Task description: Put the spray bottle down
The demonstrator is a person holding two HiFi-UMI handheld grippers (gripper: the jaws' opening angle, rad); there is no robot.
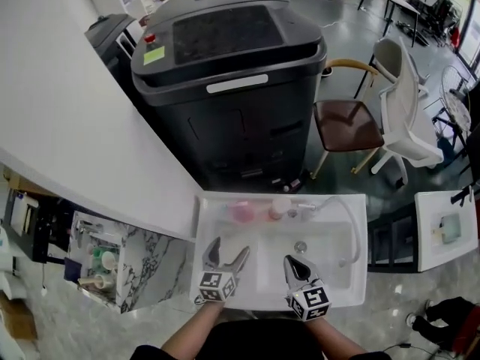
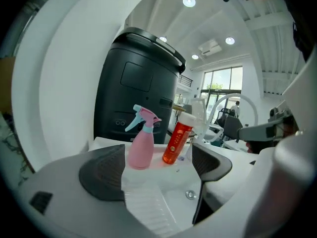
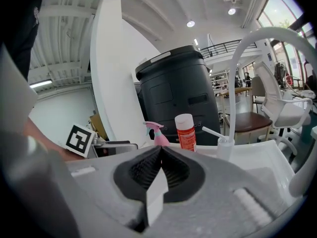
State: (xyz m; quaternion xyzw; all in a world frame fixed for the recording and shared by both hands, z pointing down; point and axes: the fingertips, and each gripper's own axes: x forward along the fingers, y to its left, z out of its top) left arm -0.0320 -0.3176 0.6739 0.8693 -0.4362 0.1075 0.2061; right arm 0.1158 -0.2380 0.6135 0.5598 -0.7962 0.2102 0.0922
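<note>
Both grippers are held over the near rim of the white sink (image 1: 262, 300). The left gripper (image 1: 229, 247) is seen with its jaws spread apart and nothing between them; the right gripper (image 1: 292, 262) is seen with its jaws pressed together. The pink spray bottle (image 1: 241, 212) is set upright on the sink's back ledge, free of both grippers, and an orange bottle (image 1: 280, 208) with a white cap is stood just beside it, toward the faucet (image 1: 351, 235). From the head view the two bottles are shown only from above, pale and blurred. In the left gripper view the spray bottle (image 2: 141, 145), with its light blue trigger, is framed between the parted jaws of the left gripper (image 2: 157, 170), well beyond them, and the orange bottle (image 2: 177, 139) is seen leaning. The drain (image 2: 190, 195) in the basin is also shown there. In the right gripper view only the spray bottle's head (image 3: 159, 135) is visible above the closed right gripper (image 3: 161, 157). Behind the sink a large black machine (image 1: 225, 66) is placed.
</note>
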